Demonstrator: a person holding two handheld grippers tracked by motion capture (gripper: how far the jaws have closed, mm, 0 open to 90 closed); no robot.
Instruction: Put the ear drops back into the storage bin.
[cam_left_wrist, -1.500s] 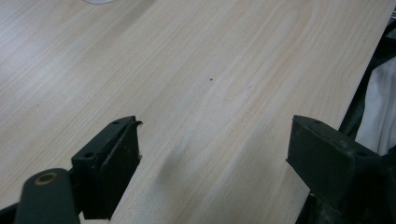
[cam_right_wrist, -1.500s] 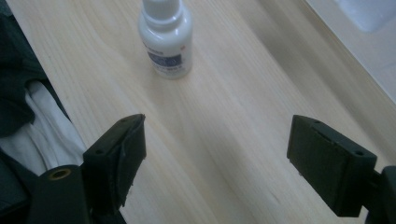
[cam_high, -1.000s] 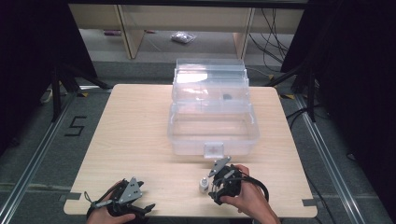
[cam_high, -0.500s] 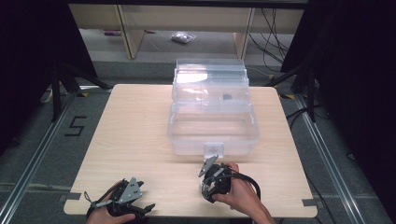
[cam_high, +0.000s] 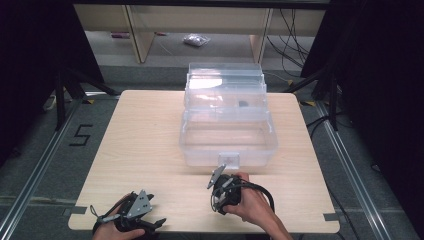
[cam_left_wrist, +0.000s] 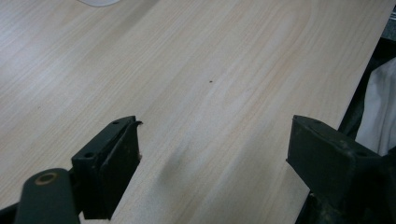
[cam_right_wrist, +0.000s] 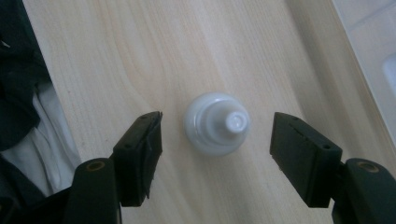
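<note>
White, apparently plastic cap (cam_right_wrist: 216, 123), one, between right gripper's (cam_right_wrist: 215, 140) two parted jaws.

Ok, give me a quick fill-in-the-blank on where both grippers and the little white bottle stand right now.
1. The right gripper has its jaws ____ on either side of the small white bottle.
2. The bottle stands upright on the ____.
3. The left gripper holds ____ between its jaws.
4. The clear plastic box has its lid ____.

Missing words: open; table; nothing; open
</note>
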